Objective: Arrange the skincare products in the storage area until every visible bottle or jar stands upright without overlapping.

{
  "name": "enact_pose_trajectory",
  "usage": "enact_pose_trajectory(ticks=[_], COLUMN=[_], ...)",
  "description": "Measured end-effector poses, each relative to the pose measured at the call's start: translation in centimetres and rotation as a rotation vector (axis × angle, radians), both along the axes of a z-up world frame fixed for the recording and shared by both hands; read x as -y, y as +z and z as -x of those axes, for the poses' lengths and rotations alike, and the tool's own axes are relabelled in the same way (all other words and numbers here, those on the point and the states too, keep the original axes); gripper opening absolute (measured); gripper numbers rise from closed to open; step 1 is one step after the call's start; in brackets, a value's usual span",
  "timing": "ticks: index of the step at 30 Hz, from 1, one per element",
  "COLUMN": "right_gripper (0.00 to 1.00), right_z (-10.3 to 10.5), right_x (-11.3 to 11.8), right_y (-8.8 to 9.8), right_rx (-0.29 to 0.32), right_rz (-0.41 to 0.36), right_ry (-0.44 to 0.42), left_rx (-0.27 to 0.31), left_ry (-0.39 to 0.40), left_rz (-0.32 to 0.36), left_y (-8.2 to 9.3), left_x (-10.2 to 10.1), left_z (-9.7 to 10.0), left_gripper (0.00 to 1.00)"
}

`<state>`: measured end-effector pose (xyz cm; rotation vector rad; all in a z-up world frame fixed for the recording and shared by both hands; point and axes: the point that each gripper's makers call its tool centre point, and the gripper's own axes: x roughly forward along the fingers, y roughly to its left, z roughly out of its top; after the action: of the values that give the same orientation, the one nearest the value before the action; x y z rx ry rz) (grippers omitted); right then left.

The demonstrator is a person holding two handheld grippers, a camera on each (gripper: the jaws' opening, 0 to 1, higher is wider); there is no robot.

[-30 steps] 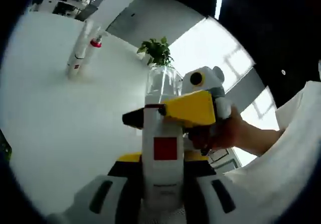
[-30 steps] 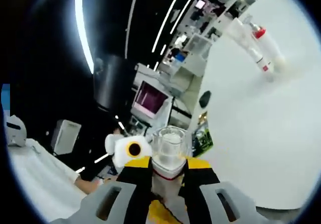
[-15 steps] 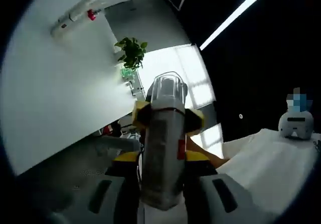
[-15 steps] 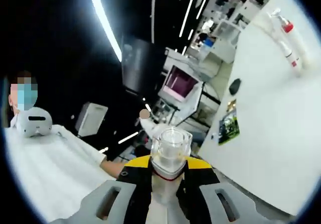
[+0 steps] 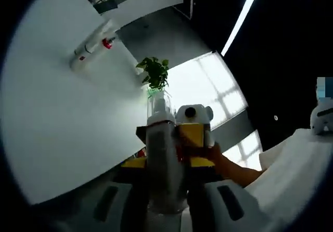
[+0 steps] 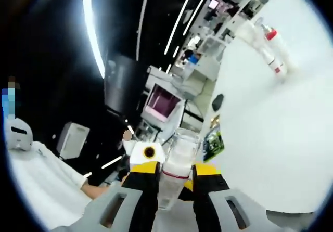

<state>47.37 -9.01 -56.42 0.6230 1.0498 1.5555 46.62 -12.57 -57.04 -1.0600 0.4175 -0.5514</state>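
The bottle with the clear cap (image 5: 160,159) is held in the air between both grippers, off the white table (image 5: 57,117), and it is seen from two sides. In the left gripper view it rises from the left gripper (image 5: 162,203), whose two jaws press on its lower body, so this gripper is clamped on it. In the right gripper view the same bottle (image 6: 176,169) stands a little tilted between the jaws of the right gripper (image 6: 174,203), which squeeze it near the red band under the cap. The right gripper also comes into the left gripper view just behind the bottle, yellow and white, with a hand (image 5: 221,162) on it.

Farther away on the table lie other products: a white bottle with a red collar (image 5: 91,47), not upright but on its side, and what seems a clear one just beside it; if they touch I cannot tell. In the right gripper view the same pair (image 6: 273,52) lies near the far edge. A green plant (image 5: 154,73) stands beyond the table.

In my judgement the task is at an early point: no product stands upright on the table, one is in the air, and the lying ones are not yet handled
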Motion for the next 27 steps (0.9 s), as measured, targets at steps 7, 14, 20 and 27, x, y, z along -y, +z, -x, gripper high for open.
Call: enact_pose_trajectory(ticks=[7,14,20,27], right_gripper=[0.27,0.26,0.24,0.22], right_z=[-1.1,-0.7,-1.0,-0.4], right_x=[-0.4,-0.3,0.1,-0.4], right_y=[-1.6,-2.9,-2.9,-3.4], right_rx=[0.0,-0.05,-0.107,0.038], right_rz=[0.11,0.171,0.153,0.171], right_ry=[-0.086,-0.126,-0.154,-0.058], left_rx=[-0.059,-0.074,-0.032,-0.058], left_ry=[0.083,-0.017,-0.015,-0.043], left_rz=[-0.153,-0.611,-0.866,-0.892], left_y=[-2.1,-3.9,-4.3,-6.3], left_x=[-0.9,-0.8,-0.7,-1.7], left_z=[-1.2,-1.0,-1.5,-1.0], left_gripper=[0.21,0.21,0.21,0.22])
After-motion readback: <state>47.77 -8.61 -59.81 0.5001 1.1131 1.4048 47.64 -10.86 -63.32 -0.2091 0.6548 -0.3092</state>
